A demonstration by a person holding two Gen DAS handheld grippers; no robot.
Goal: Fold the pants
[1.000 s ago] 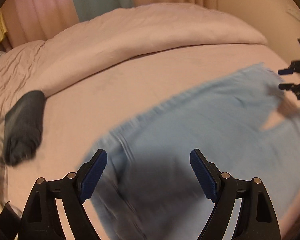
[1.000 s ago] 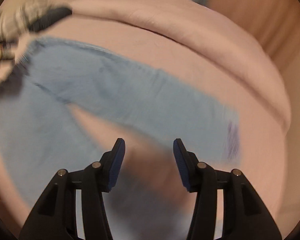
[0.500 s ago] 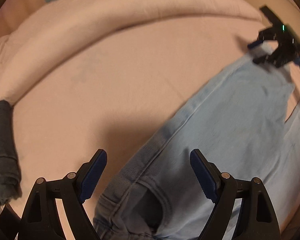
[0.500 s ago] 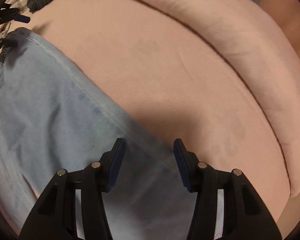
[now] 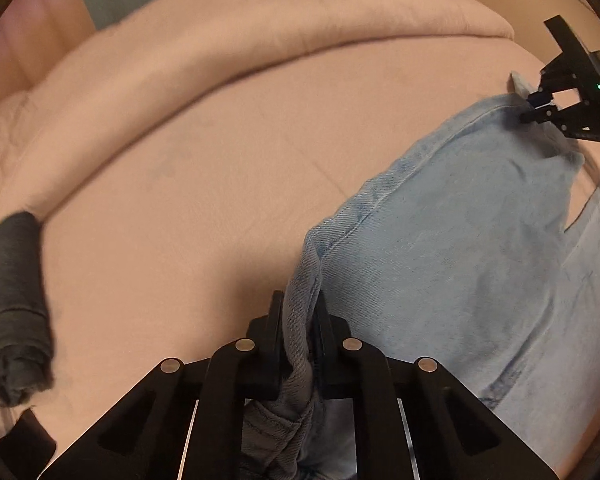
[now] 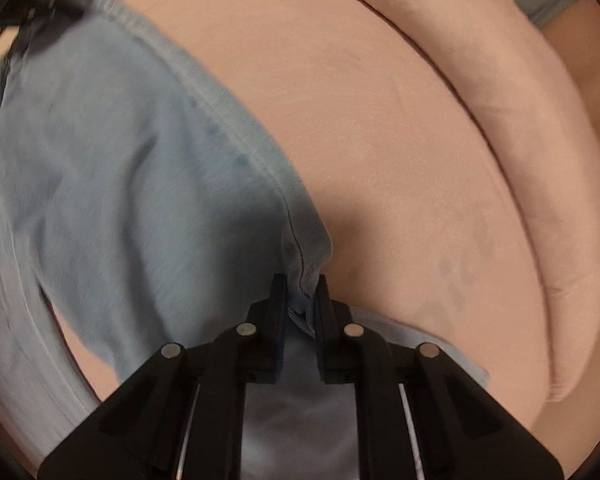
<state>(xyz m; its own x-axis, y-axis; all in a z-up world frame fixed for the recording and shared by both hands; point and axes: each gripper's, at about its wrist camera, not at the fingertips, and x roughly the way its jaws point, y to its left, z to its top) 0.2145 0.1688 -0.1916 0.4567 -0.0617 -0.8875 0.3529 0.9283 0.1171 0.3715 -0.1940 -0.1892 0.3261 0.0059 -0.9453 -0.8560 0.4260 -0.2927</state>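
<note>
While clamped on pants (image 5: 452, 240), left tool (image 5: 298, 312), right tool (image 6: 300, 296).

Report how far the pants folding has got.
Done: the light-blue jeans lie spread on the pink bed. In hand: the left claw pinches the waistband end, the right claw the hem end. Left: no fold is made yet.

A rolled dark garment (image 5: 14, 304) lies on the pink bed (image 5: 188, 184) near a folded duvet (image 5: 236, 36).

Pink bed sheet (image 5: 204, 184), rolled pink duvet (image 5: 260, 28) behind, curtains (image 5: 40, 32), warm dim light
</note>
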